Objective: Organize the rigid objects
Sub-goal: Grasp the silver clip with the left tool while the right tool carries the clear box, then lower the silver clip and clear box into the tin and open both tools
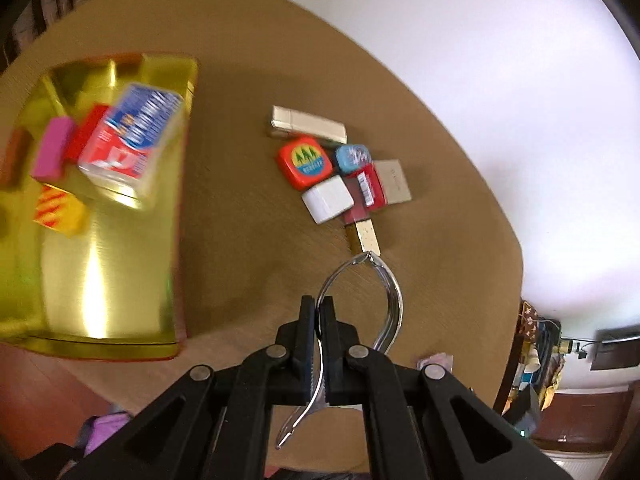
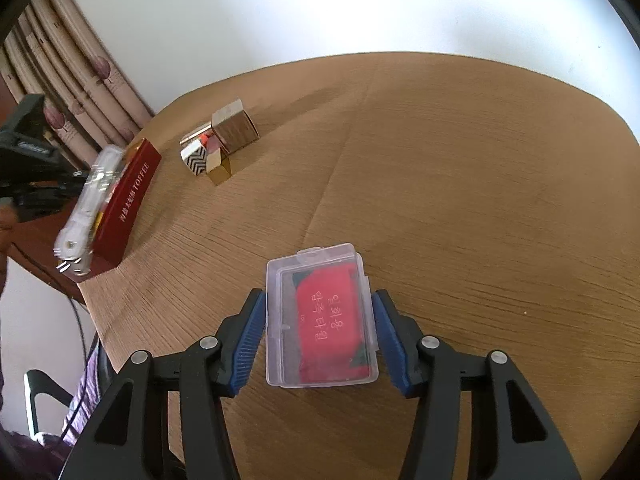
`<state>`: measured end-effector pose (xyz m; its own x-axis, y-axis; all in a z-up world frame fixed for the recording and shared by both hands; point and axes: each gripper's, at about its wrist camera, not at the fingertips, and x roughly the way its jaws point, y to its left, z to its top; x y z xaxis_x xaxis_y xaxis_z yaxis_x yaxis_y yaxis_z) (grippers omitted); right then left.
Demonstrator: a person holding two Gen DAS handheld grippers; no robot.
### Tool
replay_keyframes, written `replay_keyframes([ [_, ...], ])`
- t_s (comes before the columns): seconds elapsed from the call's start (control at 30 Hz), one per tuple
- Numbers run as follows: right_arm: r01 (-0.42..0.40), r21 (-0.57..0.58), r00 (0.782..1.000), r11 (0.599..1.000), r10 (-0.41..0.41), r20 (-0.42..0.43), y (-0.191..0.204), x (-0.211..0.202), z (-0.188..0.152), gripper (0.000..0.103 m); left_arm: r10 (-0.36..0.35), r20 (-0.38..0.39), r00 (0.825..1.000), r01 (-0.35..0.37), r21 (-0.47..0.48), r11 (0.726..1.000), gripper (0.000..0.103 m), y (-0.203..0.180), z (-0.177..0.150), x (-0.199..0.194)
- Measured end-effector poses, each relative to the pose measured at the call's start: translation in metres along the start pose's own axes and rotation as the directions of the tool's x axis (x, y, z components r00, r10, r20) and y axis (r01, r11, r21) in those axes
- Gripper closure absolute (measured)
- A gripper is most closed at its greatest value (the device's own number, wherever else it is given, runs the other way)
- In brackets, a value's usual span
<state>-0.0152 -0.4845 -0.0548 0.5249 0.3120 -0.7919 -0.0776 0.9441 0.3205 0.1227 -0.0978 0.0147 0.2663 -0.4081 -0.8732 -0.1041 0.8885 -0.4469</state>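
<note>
My left gripper (image 1: 318,312) is shut on a pair of metal tongs (image 1: 384,288) and holds them above the brown table (image 1: 248,216). The tong tips meet right at a small gold box (image 1: 363,235) at the near edge of a cluster of small boxes (image 1: 340,168). A gold-lined tin (image 1: 100,240) at the left holds a blue-and-red pack (image 1: 132,140) and coloured blocks. My right gripper (image 2: 318,324) has its jaws around a clear plastic case with a red card (image 2: 320,316) lying on the table; narrow gaps show at both pads.
In the right wrist view the red tin side (image 2: 130,204) with a white item (image 2: 88,208) on its rim stands at the left, and the box cluster (image 2: 218,148) lies beyond. Curtains (image 2: 80,92) hang at the far left. The table edge (image 1: 516,248) is near.
</note>
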Motion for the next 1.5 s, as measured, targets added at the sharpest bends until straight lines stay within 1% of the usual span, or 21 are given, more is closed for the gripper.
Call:
replay_keyframes([
  [0.07,-0.01,0.002,1.0,1.0,0.01,0.011,0.005,-0.005,0.002,0.052,0.005,0.02,1.0,-0.005,-0.005,1.0,0.101,0.004,0.002,-0.02],
  [0.13,-0.029,0.005,0.999,1.0,0.029,0.024,0.011,-0.01,0.006,0.052,0.032,0.06,0.998,-0.032,-0.005,0.999,0.101,0.017,0.008,-0.043],
  [0.27,-0.07,-0.001,0.997,0.998,0.07,0.041,0.029,-0.015,0.013,0.052,0.135,0.123,0.983,-0.134,-0.019,0.991,0.101,0.062,0.02,-0.078],
  [0.37,-0.111,-0.007,0.992,0.994,0.111,0.051,0.047,-0.015,0.022,0.052,0.223,0.127,0.966,-0.223,-0.018,0.975,0.101,0.092,0.027,-0.076],
  [0.5,-0.168,-0.032,0.984,0.985,0.17,0.058,0.08,-0.014,0.037,0.052,0.308,0.129,0.943,-0.305,-0.042,0.951,0.101,0.126,0.035,-0.059],
  [0.6,-0.193,-0.066,0.979,0.979,0.197,0.054,0.107,-0.011,0.046,0.052,0.288,0.111,0.951,-0.281,-0.073,0.957,0.101,0.151,0.035,-0.054],
  [0.67,-0.224,-0.088,0.973,0.971,0.228,0.044,0.129,-0.008,0.055,0.052,0.289,0.115,0.95,-0.282,-0.075,0.956,0.101,0.157,0.034,-0.047],
  [0.8,-0.275,-0.134,0.96,0.952,0.281,0.022,0.173,0.002,0.071,0.052,0.318,0.139,0.938,-0.317,-0.03,0.948,0.1,0.159,0.03,-0.05],
  [0.87,-0.303,-0.156,0.951,0.94,0.308,0.009,0.199,0.01,0.079,0.052,0.322,0.132,0.937,-0.324,-0.012,0.946,0.1,0.161,0.031,-0.043],
  [0.93,-0.33,-0.173,0.943,0.928,0.333,-0.012,0.225,0.021,0.086,0.052,0.32,0.14,0.937,-0.318,-0.033,0.947,0.1,0.168,0.032,-0.043],
  [1.03,-0.372,-0.185,0.928,0.91,0.368,-0.055,0.261,0.041,0.096,0.052,0.344,0.2,0.917,-0.34,-0.057,0.939,0.098,0.173,0.028,-0.055],
  [1.07,-0.378,-0.19,0.926,0.906,0.372,-0.071,0.271,0.047,0.097,0.052,0.345,0.205,0.916,-0.341,-0.051,0.938,0.098,0.173,0.027,-0.058],
  [1.1,-0.38,-0.197,0.925,0.904,0.37,-0.085,0.279,0.054,0.098,0.052,0.33,0.211,0.92,-0.328,-0.045,0.944,0.097,0.173,0.025,-0.062],
  [1.13,-0.374,-0.211,0.927,0.903,0.359,-0.105,0.292,0.065,0.098,0.052,0.289,0.234,0.928,-0.287,-0.045,0.957,0.097,0.175,0.021,-0.069],
  [1.17,-0.366,-0.216,0.93,0.905,0.348,-0.119,0.3,0.073,0.099,0.052,0.262,0.259,0.93,-0.258,-0.052,0.965,0.093,0.178,0.018,-0.075],
  [1.2,-0.36,-0.221,0.932,0.907,0.338,-0.133,0.308,0.082,0.099,0.052,0.271,0.284,0.92,-0.263,-0.067,0.963,0.088,0.182,0.016,-0.08],
  [1.27,-0.336,-0.233,0.939,0.913,0.306,-0.154,0.321,0.097,0.099,0.052,0.327,0.307,0.894,-0.311,-0.101,0.945,0.088,0.19,0.013,-0.088],
  [1.3,-0.317,-0.242,0.945,0.917,0.285,-0.159,0.326,0.103,0.098,0.052,0.326,0.323,0.889,-0.304,-0.118,0.945,0.088,0.195,0.01,-0.092],
  [1.37,-0.277,-0.261,0.954,0.925,0.233,-0.187,0.337,0.118,0.095,0.052,0.287,0.34,0.895,-0.257,-0.13,0.958,0.088,0.202,0.003,-0.099],
  [1.43,-0.238,-0.281,0.962,0.93,0.186,-0.201,0.345,0.129,0.09,0.052,0.268,0.363,0.893,-0.232,-0.14,0.963,0.088,0.207,-0.006,-0.104],
  [1.5,-0.226,-0.291,0.962,0.93,0.166,-0.216,0.347,0.137,0.086,0.052,0.244,0.378,0.893,-0.211,-0.127,0.969,0.087,0.208,-0.015,-0.108],
])
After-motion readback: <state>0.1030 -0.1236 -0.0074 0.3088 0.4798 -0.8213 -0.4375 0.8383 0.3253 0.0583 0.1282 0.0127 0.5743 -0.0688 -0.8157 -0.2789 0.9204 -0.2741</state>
